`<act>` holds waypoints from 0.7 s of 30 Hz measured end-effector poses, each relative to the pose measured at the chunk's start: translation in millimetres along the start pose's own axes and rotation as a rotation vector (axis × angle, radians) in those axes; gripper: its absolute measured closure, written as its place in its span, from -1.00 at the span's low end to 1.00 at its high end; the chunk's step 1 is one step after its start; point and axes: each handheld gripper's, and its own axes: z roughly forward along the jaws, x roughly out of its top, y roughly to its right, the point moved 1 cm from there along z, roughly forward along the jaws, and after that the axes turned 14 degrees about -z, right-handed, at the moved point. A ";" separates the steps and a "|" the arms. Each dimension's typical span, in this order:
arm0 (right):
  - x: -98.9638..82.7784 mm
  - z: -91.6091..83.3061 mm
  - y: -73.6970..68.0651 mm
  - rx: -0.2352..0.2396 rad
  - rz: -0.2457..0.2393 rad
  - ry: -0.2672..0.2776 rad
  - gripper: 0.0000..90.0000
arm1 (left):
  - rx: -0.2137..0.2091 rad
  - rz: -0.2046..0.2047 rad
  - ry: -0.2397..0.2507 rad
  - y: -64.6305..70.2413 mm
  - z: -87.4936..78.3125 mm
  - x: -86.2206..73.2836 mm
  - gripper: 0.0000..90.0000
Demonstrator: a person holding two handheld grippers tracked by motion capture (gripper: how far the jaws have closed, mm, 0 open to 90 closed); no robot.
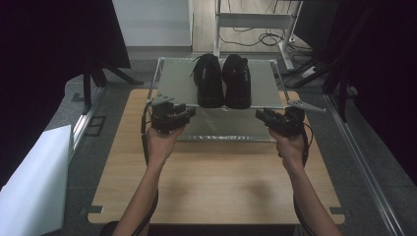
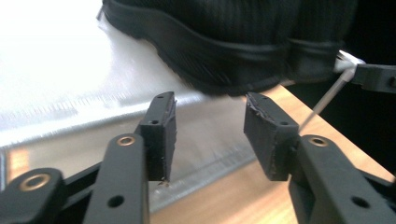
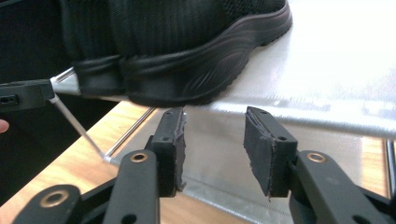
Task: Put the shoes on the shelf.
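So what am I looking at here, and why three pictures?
A person sits at a wooden table and holds a hand tool with two black jaws in each hand: the left gripper and the right gripper. The wide picture comes from a camera overhead. The other two come from small cameras riding on each tool, looking along its jaws. A pair of black shoes stands on a metal shelf. Both tools have open jaws with nothing between them; neither touches a shoe.

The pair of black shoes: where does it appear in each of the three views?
High view: pair of black shoes at top centre, on the shelf.
Left gripper view: one shoe at the top, above the jaws.
Right gripper view: one shoe at the top.
Shared landmark: the shelf's metal front edge.
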 end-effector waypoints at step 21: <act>-45.0 -33.3 -17.4 0.096 -0.102 -0.065 -0.51 | 0.088 0.090 -0.125 -1.5 -25.8 -70.3 -0.69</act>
